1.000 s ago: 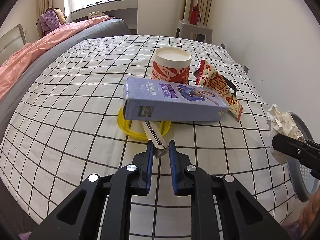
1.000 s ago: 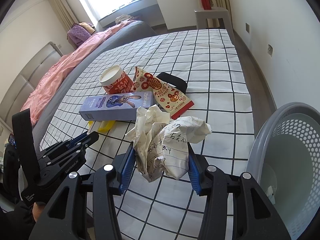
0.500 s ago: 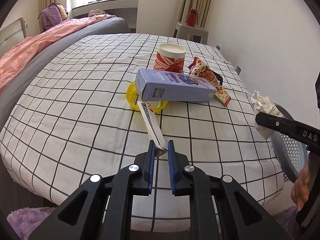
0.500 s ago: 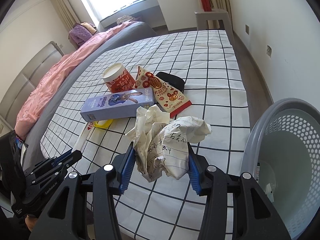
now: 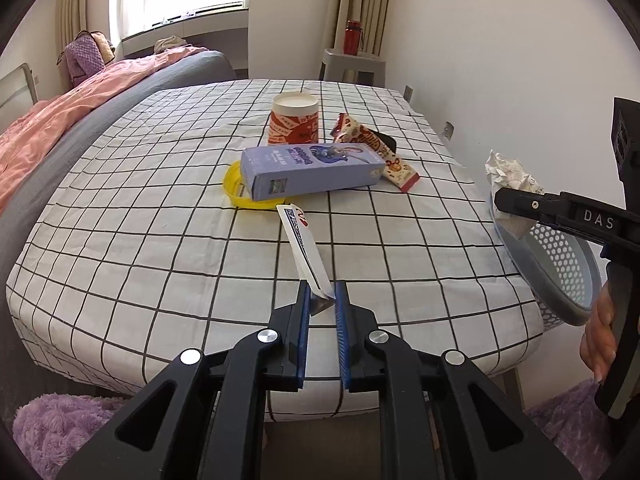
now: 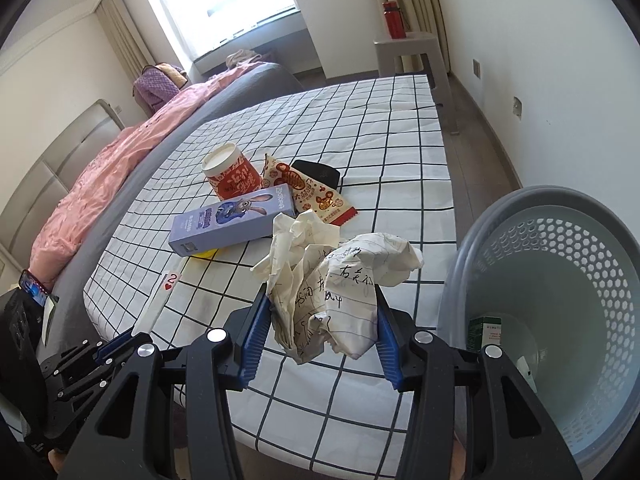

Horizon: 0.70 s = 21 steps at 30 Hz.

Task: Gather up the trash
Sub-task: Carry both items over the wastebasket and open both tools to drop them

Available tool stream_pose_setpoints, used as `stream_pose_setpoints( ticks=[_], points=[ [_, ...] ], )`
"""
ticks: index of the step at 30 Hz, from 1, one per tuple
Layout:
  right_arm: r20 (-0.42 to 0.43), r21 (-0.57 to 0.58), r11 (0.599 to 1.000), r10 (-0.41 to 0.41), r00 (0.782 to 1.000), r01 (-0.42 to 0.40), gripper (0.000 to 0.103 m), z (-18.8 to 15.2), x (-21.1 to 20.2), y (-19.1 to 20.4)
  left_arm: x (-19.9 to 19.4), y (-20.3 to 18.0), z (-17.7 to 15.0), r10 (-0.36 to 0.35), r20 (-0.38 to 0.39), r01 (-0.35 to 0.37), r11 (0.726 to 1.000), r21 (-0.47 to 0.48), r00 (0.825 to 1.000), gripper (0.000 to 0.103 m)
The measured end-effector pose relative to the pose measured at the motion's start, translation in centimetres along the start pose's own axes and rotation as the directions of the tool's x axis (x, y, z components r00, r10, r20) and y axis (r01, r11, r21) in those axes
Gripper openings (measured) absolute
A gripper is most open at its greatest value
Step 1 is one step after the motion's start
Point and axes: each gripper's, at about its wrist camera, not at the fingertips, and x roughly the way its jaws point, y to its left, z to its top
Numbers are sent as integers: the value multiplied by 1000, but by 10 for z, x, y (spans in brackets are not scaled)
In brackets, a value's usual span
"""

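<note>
My left gripper (image 5: 322, 300) is shut on a playing card (image 5: 304, 246), held over the table's near edge; the card also shows in the right wrist view (image 6: 160, 300). My right gripper (image 6: 320, 312) is shut on a crumpled written paper ball (image 6: 332, 280), just left of the grey perforated trash basket (image 6: 560, 300). The ball (image 5: 508, 184) and basket (image 5: 560, 268) also show at the right of the left wrist view. On the checked tablecloth (image 5: 160, 220) lie a purple box (image 5: 312, 170), a yellow lid (image 5: 234, 188), a red paper cup (image 5: 295, 118) and a snack wrapper (image 5: 380, 148).
A black object (image 6: 318, 172) lies behind the snack wrapper. A small green carton (image 6: 486, 332) sits inside the basket. A bed with a pink blanket (image 5: 60, 120) is at the left. A grey stool with a red bottle (image 5: 354, 36) stands at the far wall.
My left gripper has pulled back toward the near table edge with the card, drawing it out from under the purple box. My right gripper holds the paper ball closer to the basket.
</note>
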Motion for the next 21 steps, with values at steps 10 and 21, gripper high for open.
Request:
stream_pose_setpoints(
  ticks=[10, 21],
  points=[
    [49, 71, 995, -76, 996, 72, 47, -19, -35, -47, 2, -70, 26, -110, 27, 106, 984, 141, 994, 12],
    [85, 263, 948, -207, 975, 179, 48, -39, -75, -123, 22, -157, 57, -252, 1, 243, 932, 271, 968, 12]
  ],
)
